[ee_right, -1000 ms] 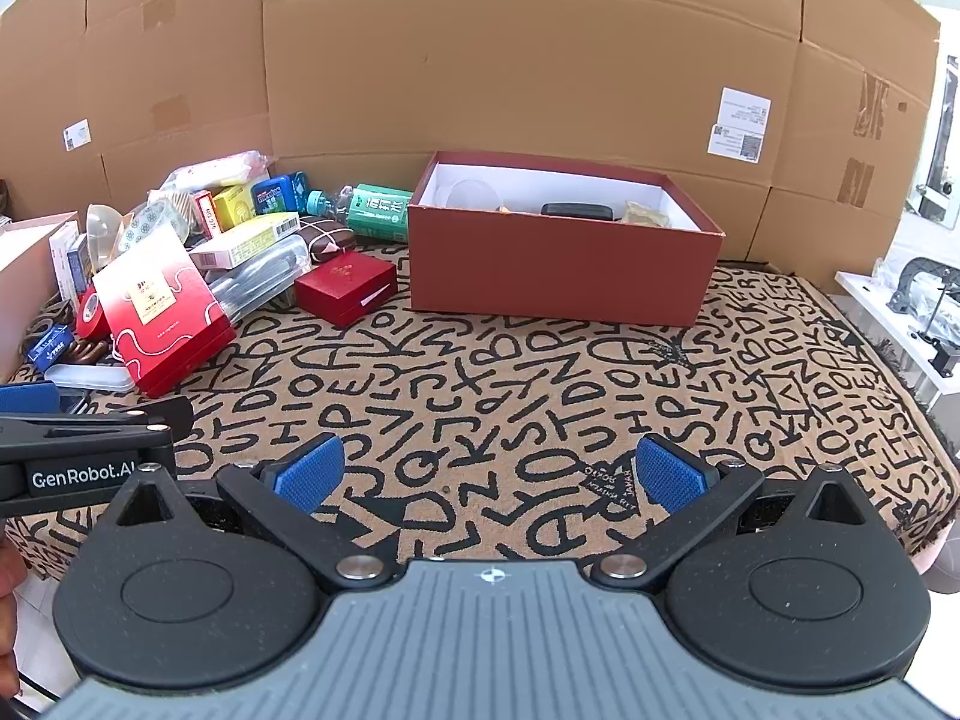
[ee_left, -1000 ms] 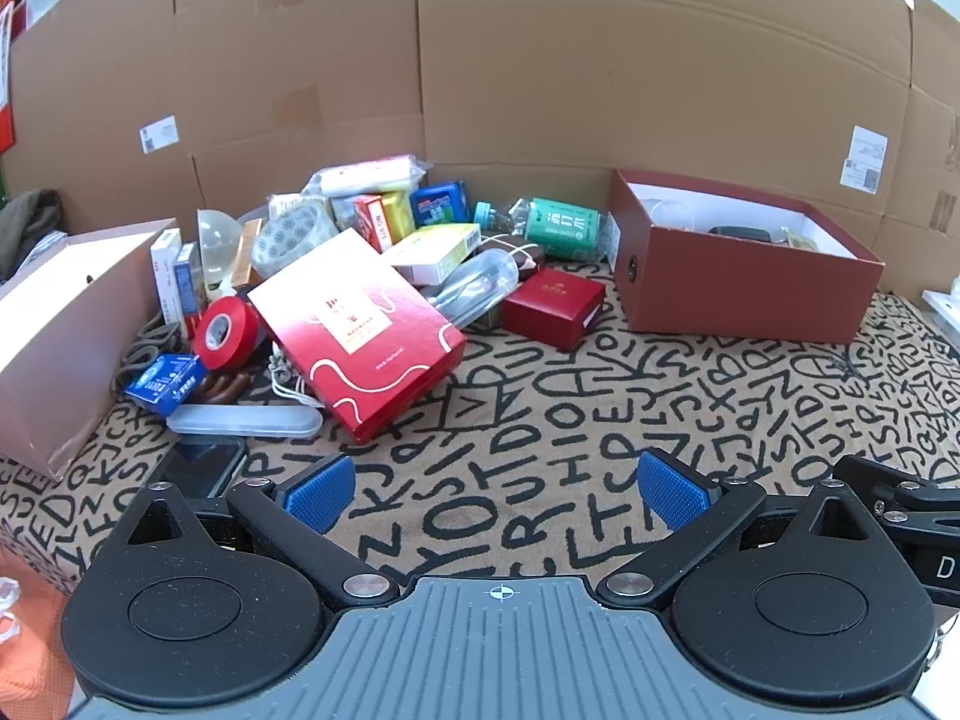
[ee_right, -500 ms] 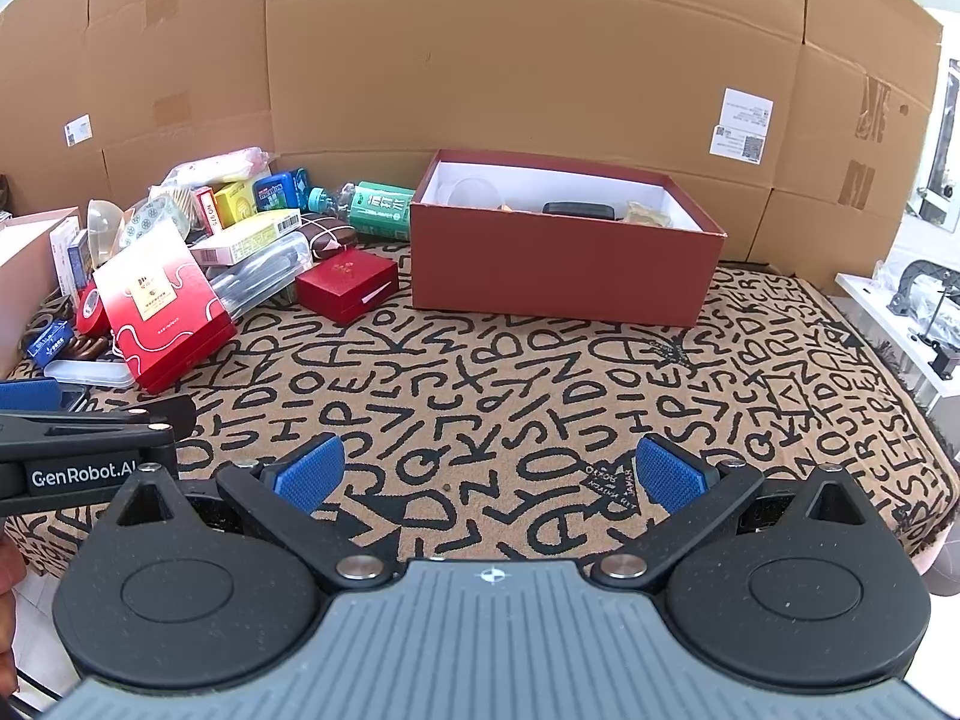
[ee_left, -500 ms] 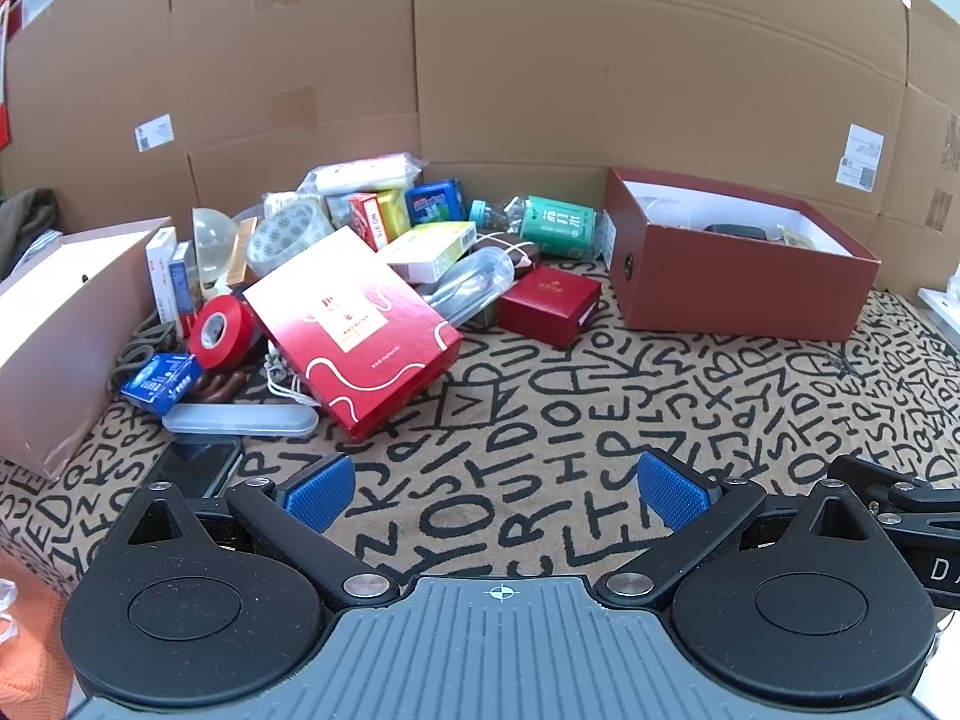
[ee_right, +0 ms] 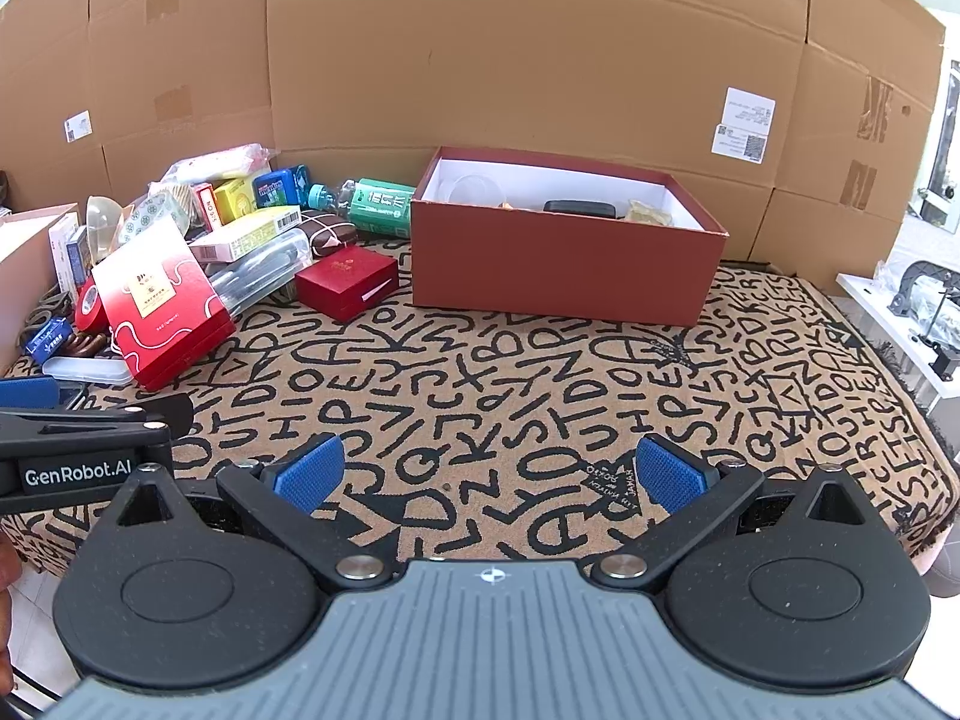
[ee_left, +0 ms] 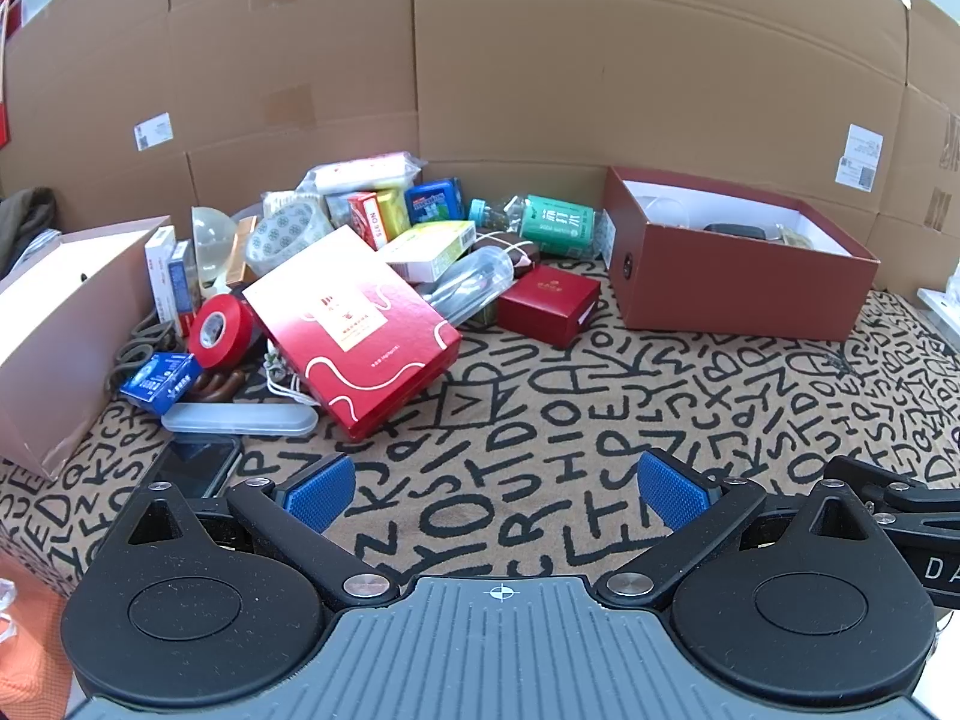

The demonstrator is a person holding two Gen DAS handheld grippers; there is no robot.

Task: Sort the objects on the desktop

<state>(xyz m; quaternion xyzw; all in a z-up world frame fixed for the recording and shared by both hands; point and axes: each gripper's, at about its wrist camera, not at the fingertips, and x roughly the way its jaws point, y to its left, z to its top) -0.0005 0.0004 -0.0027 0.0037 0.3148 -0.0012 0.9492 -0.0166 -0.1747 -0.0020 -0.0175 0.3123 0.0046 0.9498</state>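
Tan cloth (ee_right: 540,372) scrawled all over with black letters — a dark red open box (ee_right: 564,264) with a white inside, a glossy red flat box (ee_left: 354,324) with white squiggles, a red tape roll (ee_left: 222,330), a green-labelled bottle (ee_left: 555,225).

- "GenRobot.AI" is showing in white on the left gripper (ee_right: 27,396) at nine o'clock.
- "YOU" is reading among letters covering the patterned cloth (ee_left: 540,420).
- "NO 975" is running down a small red box (ee_left: 366,219).
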